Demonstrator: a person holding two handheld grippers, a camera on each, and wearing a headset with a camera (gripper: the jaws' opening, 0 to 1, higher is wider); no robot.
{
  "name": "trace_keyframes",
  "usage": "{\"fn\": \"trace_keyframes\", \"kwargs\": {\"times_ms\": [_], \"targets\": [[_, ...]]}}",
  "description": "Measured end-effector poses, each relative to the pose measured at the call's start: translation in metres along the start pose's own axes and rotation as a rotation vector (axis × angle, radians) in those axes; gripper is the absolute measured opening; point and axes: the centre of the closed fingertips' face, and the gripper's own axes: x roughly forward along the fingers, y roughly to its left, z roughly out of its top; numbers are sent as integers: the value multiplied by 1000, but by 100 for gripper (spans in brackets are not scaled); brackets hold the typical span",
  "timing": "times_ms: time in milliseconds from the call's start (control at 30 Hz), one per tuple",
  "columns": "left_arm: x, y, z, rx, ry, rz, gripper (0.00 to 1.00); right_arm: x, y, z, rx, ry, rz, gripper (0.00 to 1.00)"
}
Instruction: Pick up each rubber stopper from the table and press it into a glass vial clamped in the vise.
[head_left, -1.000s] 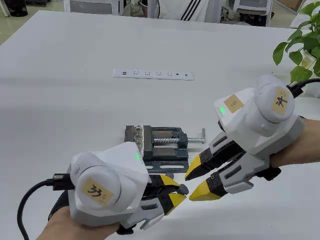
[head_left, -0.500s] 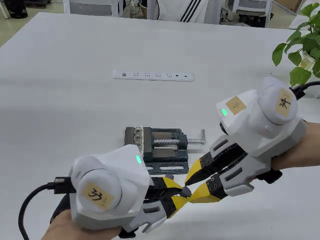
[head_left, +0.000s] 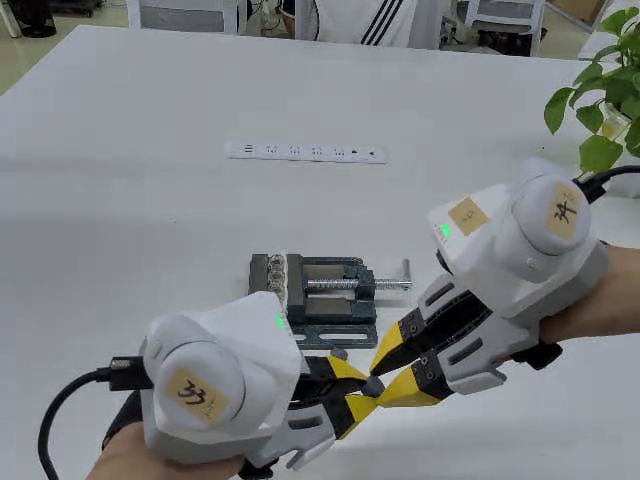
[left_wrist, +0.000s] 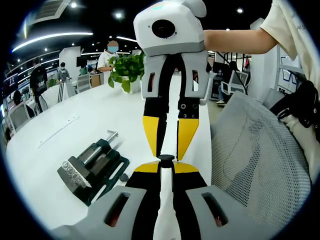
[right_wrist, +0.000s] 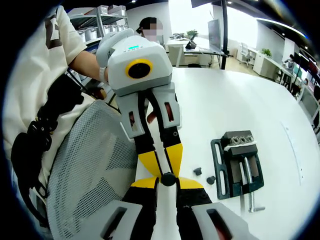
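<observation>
Head view shows the left hand-held gripper (head_left: 357, 392) closed on a rubber stopper (head_left: 372, 383), above the table (head_left: 150, 120) on the near side of the vise (head_left: 325, 297). The right hand-held gripper (head_left: 393, 369) has its jaws narrow around the same stopper, but I cannot tell if it grips. I think left should let go only once right pinches squarely.

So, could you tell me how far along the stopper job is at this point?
Done: nothing yet, it seems; the three vials in the vise look open. In hand: one stopper pinched by the left gripper, with the right gripper setting its jaws either side of it. Left: that one, plus two stoppers on the table beside the vise.
</observation>
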Motion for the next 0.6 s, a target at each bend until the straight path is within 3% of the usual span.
{"fn": "trace_keyframes", "kwargs": {"times_ms": [600], "targets": [[-2,-2,1,-9,-19,-10,4,-2,1,-2,-43,7,6,8]]}}
